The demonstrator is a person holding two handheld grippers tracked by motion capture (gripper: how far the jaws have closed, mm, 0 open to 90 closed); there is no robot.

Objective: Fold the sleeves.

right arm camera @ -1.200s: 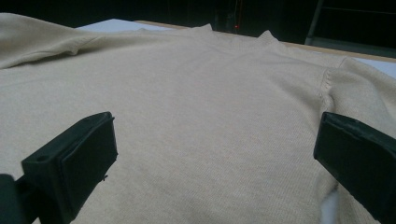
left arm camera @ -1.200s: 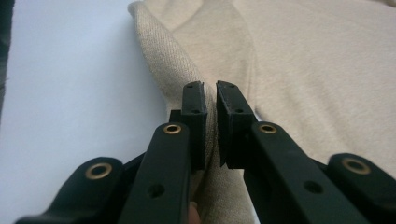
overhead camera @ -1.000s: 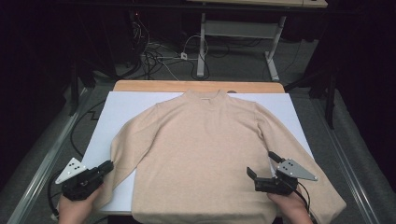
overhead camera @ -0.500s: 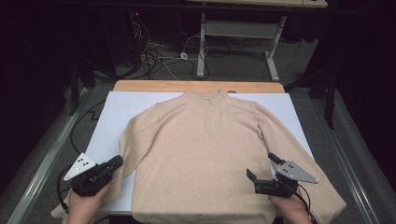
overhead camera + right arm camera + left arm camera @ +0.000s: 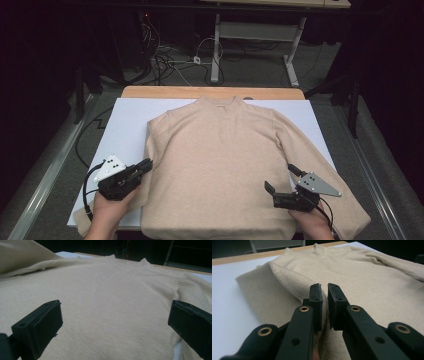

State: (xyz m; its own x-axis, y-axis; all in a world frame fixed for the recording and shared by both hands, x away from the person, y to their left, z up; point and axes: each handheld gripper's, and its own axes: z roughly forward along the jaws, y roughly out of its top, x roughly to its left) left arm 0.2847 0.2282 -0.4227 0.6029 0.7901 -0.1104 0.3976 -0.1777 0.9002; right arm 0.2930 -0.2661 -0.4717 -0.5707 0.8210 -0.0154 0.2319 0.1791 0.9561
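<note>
Nearest the person, the left gripper (image 5: pixel 131 176) is found with its jaws closed on a pinch of the sweater (image 5: pixel 220 170), taken at the sleeve on that side; in the left gripper view the knit (image 5: pixel 294 285) is seen gathered between the two black pads and drawn up into a raised fold leaning over the sweater's body. The right gripper (image 5: pixel 282 182) is held over the sweater's lower right part with its jaws standing wide apart and nothing between them; whether they rest on the cloth cannot be told.

The sweater is judged light, soft and wholly limp: it will drape and stretch where pulled, and no shape will be kept unsupported. Slipping is thought unlikely, the knit being coarse enough to grip, and breakage is no concern, though a snagged thread is possible. Hold is best taken at a doubled edge, a cuff, hem or sleeve seam, with enough cloth gathered that one layer is not dragged alone.

Beyond the grippers, the sweater is laid flat, front up, collar (image 5: pixel 218 101) farthest from the person, on a white sheet (image 5: pixel 125 120) covering the surface (image 5: pixel 165 92). Cables (image 5: pixel 165 65) are seen on the floor behind the sweater.

Counted: one sweater, two sleeves, two grippers, one sheet.
</note>
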